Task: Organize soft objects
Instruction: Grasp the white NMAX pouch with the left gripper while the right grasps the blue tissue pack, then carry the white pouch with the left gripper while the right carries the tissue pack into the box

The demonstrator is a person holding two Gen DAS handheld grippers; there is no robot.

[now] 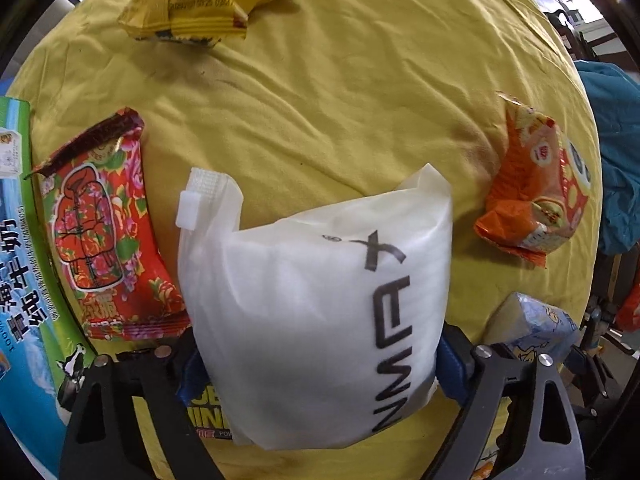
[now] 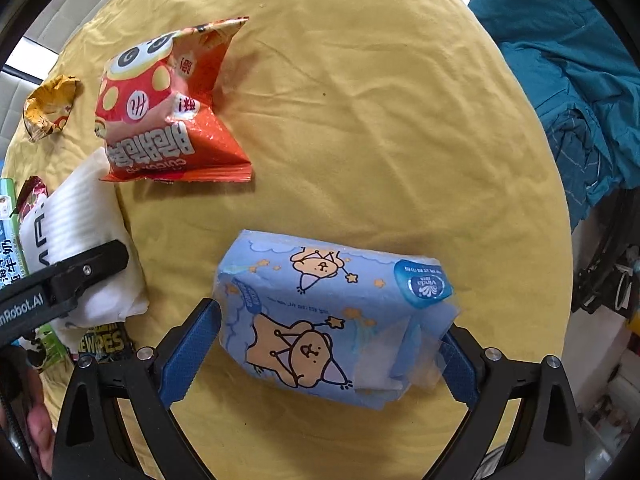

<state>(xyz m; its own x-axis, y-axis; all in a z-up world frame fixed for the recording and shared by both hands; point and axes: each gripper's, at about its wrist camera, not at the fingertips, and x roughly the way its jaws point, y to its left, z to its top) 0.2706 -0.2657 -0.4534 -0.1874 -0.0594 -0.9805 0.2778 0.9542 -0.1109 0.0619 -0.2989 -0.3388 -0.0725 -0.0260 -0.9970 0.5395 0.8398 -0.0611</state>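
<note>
My left gripper [image 1: 316, 364] is shut on a white foam pouch [image 1: 312, 304] with black lettering, its blue pads pressing both sides; the pouch also shows in the right wrist view [image 2: 84, 248]. My right gripper [image 2: 332, 344] is shut on a blue tissue pack [image 2: 328, 316] printed with cartoon animals, held over the yellow cloth [image 2: 360, 140]. The tissue pack also shows at the right of the left wrist view [image 1: 532, 328]. An orange snack bag [image 2: 168, 112] lies beyond it, also in the left wrist view [image 1: 536, 192].
A red floral packet [image 1: 104, 232] lies left of the pouch, a yellow snack bag [image 1: 200, 0] at the far edge. A green and blue milk carton [image 1: 20, 280] lies at the left. A yellow wipes pack [image 1: 208, 412] sits under the pouch. Teal cloth [image 2: 568, 80] hangs at the right.
</note>
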